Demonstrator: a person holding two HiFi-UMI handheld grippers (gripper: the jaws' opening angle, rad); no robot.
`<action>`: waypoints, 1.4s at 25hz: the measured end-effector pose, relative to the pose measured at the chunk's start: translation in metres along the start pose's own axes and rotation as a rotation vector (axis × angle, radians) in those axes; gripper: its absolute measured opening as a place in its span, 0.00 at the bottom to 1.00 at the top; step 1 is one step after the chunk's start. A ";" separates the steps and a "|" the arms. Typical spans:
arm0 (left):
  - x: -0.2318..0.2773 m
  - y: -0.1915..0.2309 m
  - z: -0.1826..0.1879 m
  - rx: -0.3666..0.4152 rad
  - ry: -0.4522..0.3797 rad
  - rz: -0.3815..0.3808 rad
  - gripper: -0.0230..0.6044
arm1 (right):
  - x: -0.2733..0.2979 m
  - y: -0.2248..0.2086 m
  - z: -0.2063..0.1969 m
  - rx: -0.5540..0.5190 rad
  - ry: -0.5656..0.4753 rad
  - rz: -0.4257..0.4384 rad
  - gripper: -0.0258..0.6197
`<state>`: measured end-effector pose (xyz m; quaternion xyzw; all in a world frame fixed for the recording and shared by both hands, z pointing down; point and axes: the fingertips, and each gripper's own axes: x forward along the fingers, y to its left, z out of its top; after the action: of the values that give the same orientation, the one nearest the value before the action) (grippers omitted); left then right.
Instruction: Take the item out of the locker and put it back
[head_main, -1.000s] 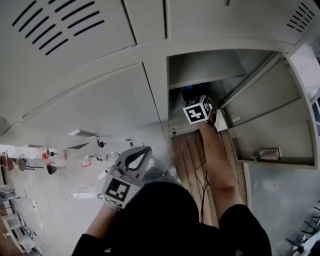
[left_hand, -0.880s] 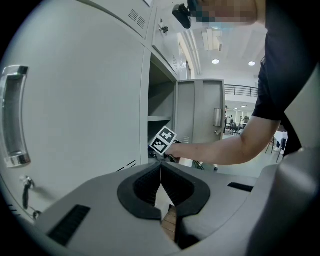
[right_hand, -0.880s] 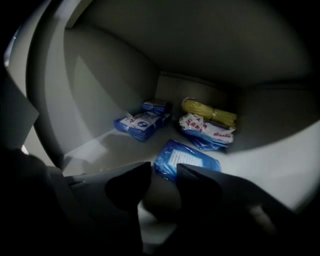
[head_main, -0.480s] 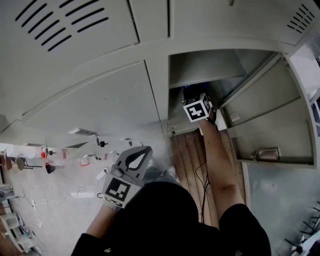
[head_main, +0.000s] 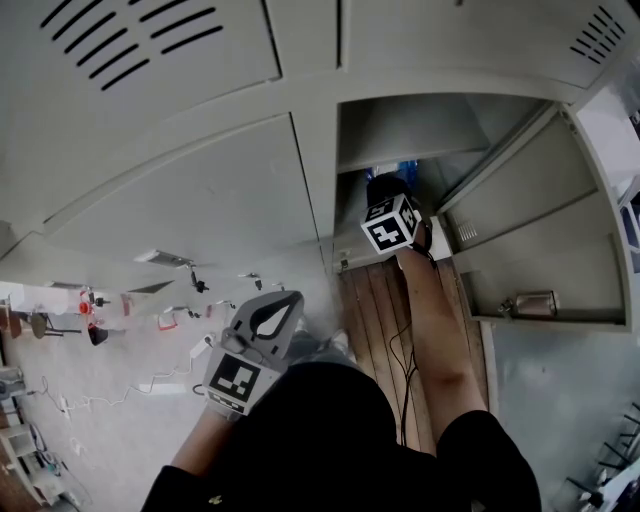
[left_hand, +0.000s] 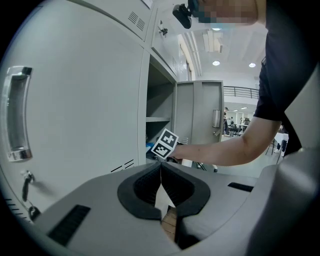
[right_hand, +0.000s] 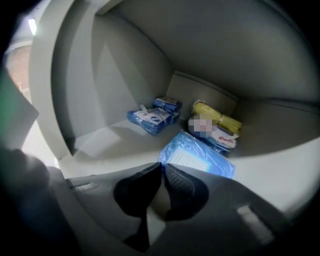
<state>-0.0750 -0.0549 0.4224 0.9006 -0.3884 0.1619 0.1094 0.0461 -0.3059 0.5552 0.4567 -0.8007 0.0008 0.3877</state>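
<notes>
L gripper (head_main: 275, 312) hangs low by the closed door (head_main: 200, 200), jaws clenched on nothing, R forearm (head_main: 435, 320) stretched into the open locker (head_main: 420, 120), where only R gripper (right_hand: 162, 166) view shows jaws, just closing, pinching the blue packet (right_hand: 197, 157) corner on the shelf.
</notes>
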 end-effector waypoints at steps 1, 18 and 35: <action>0.000 -0.001 0.000 0.001 -0.001 -0.002 0.05 | -0.003 0.003 -0.002 -0.002 0.003 0.007 0.07; 0.001 -0.027 0.000 -0.001 -0.022 -0.011 0.05 | -0.066 0.038 -0.017 0.047 -0.100 0.011 0.04; 0.015 -0.047 0.006 0.007 -0.044 -0.069 0.05 | -0.180 0.039 -0.001 0.202 -0.336 -0.019 0.04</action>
<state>-0.0294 -0.0353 0.4195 0.9172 -0.3586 0.1396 0.1030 0.0689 -0.1514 0.4574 0.4945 -0.8457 0.0014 0.2009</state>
